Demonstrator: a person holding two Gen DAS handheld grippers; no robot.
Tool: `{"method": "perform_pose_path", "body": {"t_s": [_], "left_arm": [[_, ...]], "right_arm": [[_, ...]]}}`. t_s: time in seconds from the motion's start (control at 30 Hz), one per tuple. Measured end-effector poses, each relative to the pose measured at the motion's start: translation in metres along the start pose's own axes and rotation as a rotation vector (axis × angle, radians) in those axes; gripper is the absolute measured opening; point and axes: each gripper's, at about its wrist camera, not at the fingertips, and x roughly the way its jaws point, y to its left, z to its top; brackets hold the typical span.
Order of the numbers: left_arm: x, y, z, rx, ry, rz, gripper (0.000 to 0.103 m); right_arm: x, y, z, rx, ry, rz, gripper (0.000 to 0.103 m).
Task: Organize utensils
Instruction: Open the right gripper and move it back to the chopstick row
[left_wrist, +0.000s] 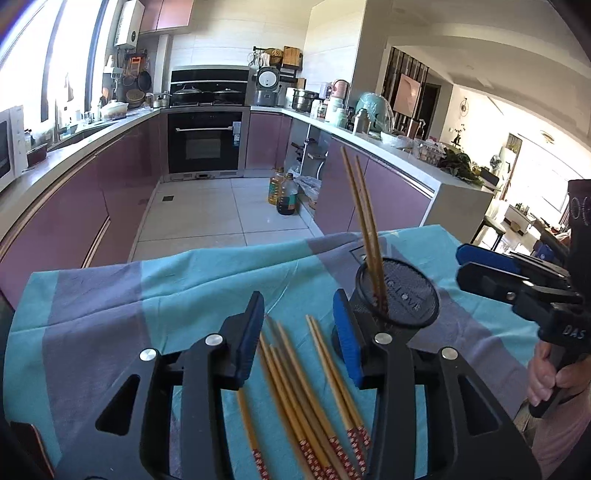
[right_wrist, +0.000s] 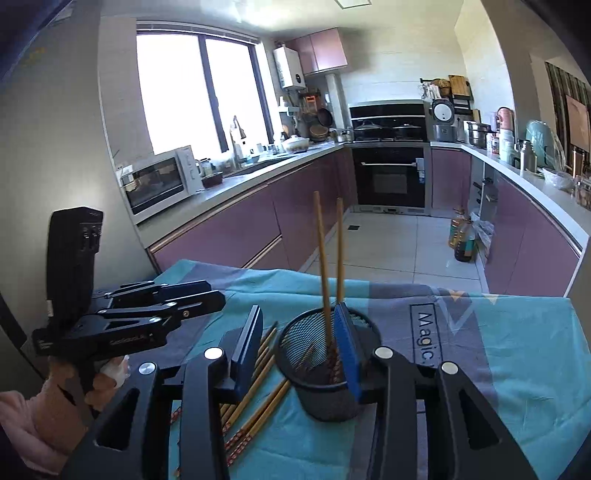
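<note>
Several wooden chopsticks (left_wrist: 295, 387) with red patterned ends lie loose on the teal and grey cloth (left_wrist: 110, 302). My left gripper (left_wrist: 297, 314) hangs open just above them, nothing between its pads. A black mesh cup (left_wrist: 402, 295) stands to their right with two chopsticks (left_wrist: 364, 221) upright in it. In the right wrist view my right gripper (right_wrist: 299, 317) is open and empty over the near rim of the cup (right_wrist: 325, 402), with the loose chopsticks (right_wrist: 258, 391) to the left. Each gripper shows in the other's view: the right gripper (left_wrist: 461, 263), the left gripper (right_wrist: 216, 293).
The cloth-covered table ends at its far edge (right_wrist: 369, 286), with the kitchen floor and purple cabinets beyond. A person's hand (left_wrist: 546, 376) holds the right gripper's handle. Oil bottles (left_wrist: 284, 192) stand on the floor far behind.
</note>
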Motion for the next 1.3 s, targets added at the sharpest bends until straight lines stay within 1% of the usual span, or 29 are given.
{"method": "perform_pose_path", "body": {"t_s": [0.07,0.1,0.17,0.23,0.3,0.43,0.53,0.67,0.77,0.83,1.0,1.07,1.3], "left_arm": [[0.001,0.01,-0.016,0.002,0.026,0.028,0.039],[0.002,0.015,-0.024,0.004,0.047,0.038,0.039],[0.006,0.025,-0.041,0.002,0.09,0.057,0.039],[0.012,0.033,-0.061,-0.005,0.128,0.063,0.039],[0.018,0.04,-0.076,-0.018,0.158,0.074,0.039],[0.029,0.045,-0.092,-0.041,0.203,0.084,0.039],[0.034,0.05,-0.102,-0.054,0.222,0.086,0.039],[0.04,0.047,-0.108,-0.06,0.236,0.075,0.037],[0.045,0.043,-0.11,-0.059,0.248,0.071,0.037],[0.049,0.041,-0.112,-0.059,0.255,0.074,0.034],[0.052,0.037,-0.114,-0.064,0.265,0.073,0.032],[0.051,0.037,-0.116,-0.071,0.266,0.071,0.03],[0.047,0.037,-0.125,-0.106,0.269,0.044,0.027]], "right_arm": [[0.004,0.006,-0.013,0.018,0.04,0.048,0.038],[0.009,0.009,-0.019,0.022,0.065,0.057,0.038],[0.022,0.014,-0.034,0.016,0.12,0.055,0.038],[0.038,0.016,-0.048,0.037,0.179,0.056,0.038],[0.051,0.014,-0.059,0.059,0.217,0.051,0.038],[0.073,0.011,-0.074,0.096,0.274,0.02,0.037],[0.082,0.009,-0.08,0.117,0.296,0.013,0.037],[0.088,0.009,-0.084,0.128,0.309,-0.004,0.035],[0.091,0.012,-0.085,0.11,0.309,-0.023,0.034],[0.092,0.015,-0.084,0.092,0.312,-0.04,0.033],[0.095,0.017,-0.083,0.072,0.317,-0.059,0.033],[0.098,0.02,-0.081,0.06,0.317,-0.071,0.033],[0.104,0.03,-0.079,0.03,0.324,-0.053,0.032]]}}
